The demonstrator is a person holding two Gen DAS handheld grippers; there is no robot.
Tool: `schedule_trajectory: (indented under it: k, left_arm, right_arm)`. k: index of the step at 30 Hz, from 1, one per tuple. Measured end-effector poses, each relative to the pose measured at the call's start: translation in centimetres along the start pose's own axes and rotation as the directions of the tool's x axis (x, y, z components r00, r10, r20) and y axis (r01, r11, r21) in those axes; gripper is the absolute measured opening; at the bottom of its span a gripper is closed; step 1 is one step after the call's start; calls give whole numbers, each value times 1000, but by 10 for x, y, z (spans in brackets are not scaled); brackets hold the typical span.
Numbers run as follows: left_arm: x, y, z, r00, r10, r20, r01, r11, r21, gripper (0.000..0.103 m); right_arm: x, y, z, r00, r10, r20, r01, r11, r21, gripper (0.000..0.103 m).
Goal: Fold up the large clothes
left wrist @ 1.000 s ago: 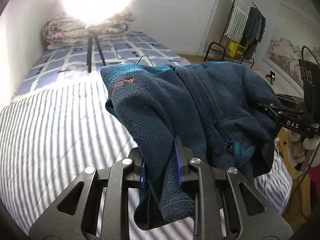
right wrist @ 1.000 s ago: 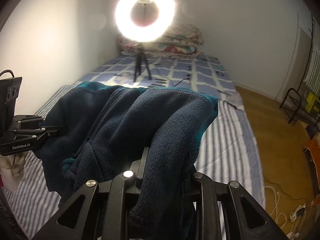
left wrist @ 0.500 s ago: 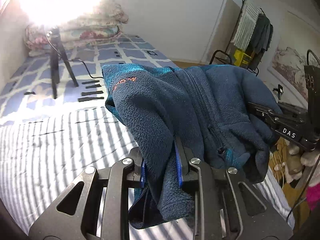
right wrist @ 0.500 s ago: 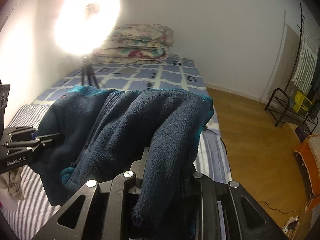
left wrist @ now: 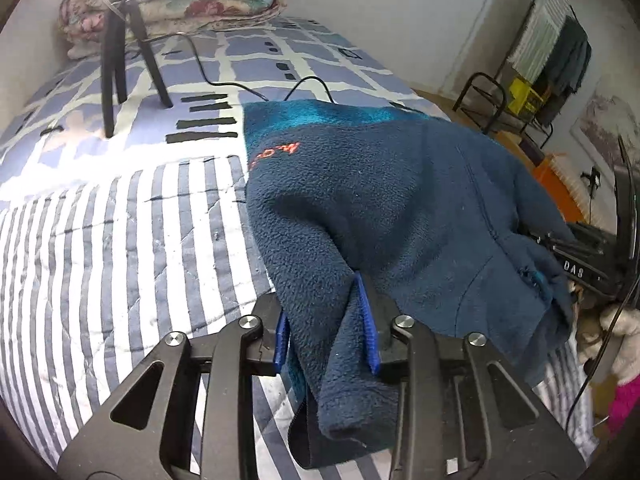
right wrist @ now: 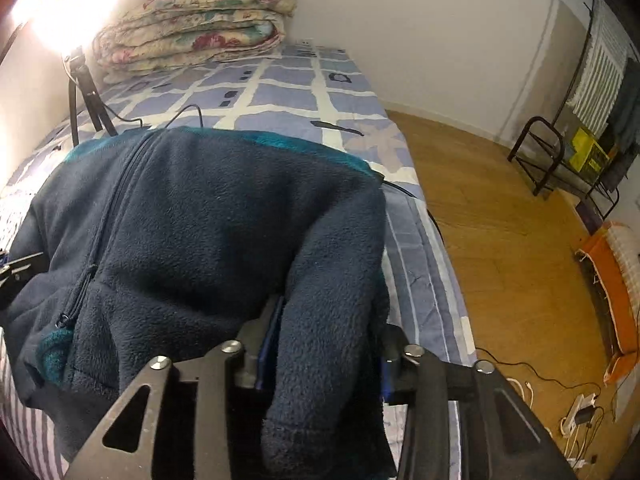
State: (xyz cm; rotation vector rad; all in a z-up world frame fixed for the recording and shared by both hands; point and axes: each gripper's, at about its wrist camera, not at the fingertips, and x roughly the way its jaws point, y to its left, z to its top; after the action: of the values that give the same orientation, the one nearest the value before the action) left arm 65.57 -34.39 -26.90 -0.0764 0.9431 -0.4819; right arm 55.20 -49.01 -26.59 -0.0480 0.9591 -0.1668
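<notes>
clearly the fold was mid-way: one dark blue fleece jacket (left wrist: 400, 208) hung in the air above the bed (left wrist: 120, 240), carried between two tongs, its zipper closed and its teal collar band turned toward the head of the bed. the left tongs (left wrist: 326, 332) were clamped on a bunched fold of the fleece, blue pads pressing it from both sides, with a loose end drooping below them. the right tongs (right wrist: 324, 344) were likewise clamped on a thick roll of the same jacket, seen from their own camera over the bed's right edge, beside the wooden floor (right wrist: 500, 220). judging by the doubled cloth, the sleeves or sides seemed already gathered in, though the exact layers could not be told; what remained, as a guess, was laying the jacket flat on the striped sheet and making the last fold or smoothing it. nothing of the jacket clearly rested on the bed. counted: one jacket, two tongs, one tripod (left wrist: 120, 52) standing near the head of the bed with a cable trailing from it, one stack of folded floral quilts (right wrist: 192, 28) against the far wall, and one clothes rack (left wrist: 552, 64) off beyond the bed's far right corner.
</notes>
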Motion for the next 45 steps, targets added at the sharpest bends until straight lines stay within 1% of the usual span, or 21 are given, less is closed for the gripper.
schedule_trajectory:
  k: [2, 3, 6, 9, 12, 15, 21, 24, 25, 27, 29, 31, 32, 34, 36, 37, 39, 41, 43, 45]
  left_arm:
    - [-12, -4, -2, 1000, 22, 19, -22, 1000, 9, 33]
    - [-17, -7, -3, 999, 31, 31, -32, 999, 22, 33]
    - [-47, -20, -9, 995, 43, 90, -49, 996, 69, 33]
    - [-79, -31, -18, 990, 30, 135, -43, 995, 91, 33]
    - [-111, -41, -28, 985, 14, 170, -33, 993, 109, 33]
    - [-155, -54, -40, 978, -7, 209, -21, 991, 130, 33]
    - [-240, -74, -62, 958, -30, 285, -17, 987, 160, 33]
    - [-291, -83, -81, 947, -33, 318, -23, 985, 171, 33]
    - [-308, -85, -88, 943, -36, 330, -23, 985, 173, 33]
    - [-345, -90, -105, 936, -34, 351, -33, 983, 183, 33]
    - [-372, -91, -120, 932, -49, 359, -20, 982, 186, 33]
    - [-405, -94, -141, 925, -44, 379, -31, 981, 190, 33]
    - [-418, -94, -151, 922, -43, 386, -32, 982, 187, 33]
    - [-448, -91, -174, 920, -50, 389, -20, 985, 173, 33]
    - [-476, -87, -197, 917, -58, 395, -4, 988, 155, 33]
    - [-485, -86, -206, 915, -58, 400, -3, 989, 151, 34]
    - [-505, -81, -225, 910, -53, 411, -9, 989, 148, 40]
    - [-520, -78, -240, 901, -39, 433, -25, 989, 143, 53]
    - [-535, -75, -255, 891, -40, 453, -23, 991, 134, 60]
    - [-545, -74, -266, 880, -29, 473, -37, 991, 130, 64]
  right_arm:
    - [-9, -1, -2, 1000, -21, 11, 21, 1000, 9, 49]
    - [-8, 0, 5, 1000, -26, 14, 26, 1000, 7, 52]
    - [-23, 2, 3, 998, -42, 38, 41, 999, 13, 53]
    - [-43, 3, -2, 997, -36, 69, 34, 999, 30, 53]
    - [-68, 8, -9, 995, -50, 89, 48, 998, 28, 53]
    - [-94, 12, -14, 992, -45, 116, 43, 999, 27, 53]
    - [-182, 25, -32, 980, -2, 199, -7, 999, 45, 53]
    - [-225, 32, -43, 971, 16, 239, -27, 999, 43, 53]
    - [-248, 37, -49, 967, 20, 255, -32, 999, 43, 53]
    - [-282, 45, -58, 960, 44, 278, -57, 998, 38, 53]
    - [-311, 54, -66, 954, 41, 297, -53, 998, 31, 53]
    - [-352, 66, -81, 947, 54, 316, -65, 998, 24, 53]
    - [-363, 69, -85, 945, 57, 322, -68, 997, 23, 53]
    - [-401, 80, -103, 935, 66, 349, -78, 997, 20, 56]
    - [-426, 88, -117, 927, 74, 367, -90, 996, 25, 61]
    - [-440, 92, -127, 922, 85, 377, -102, 994, 25, 62]
    - [-461, 100, -144, 917, 87, 388, -103, 994, 21, 65]
    - [-481, 110, -164, 914, 74, 400, -84, 996, 9, 67]
    - [-492, 117, -180, 914, 57, 402, -64, 998, 3, 68]
    - [-499, 121, -195, 914, 55, 403, -64, 998, 9, 70]
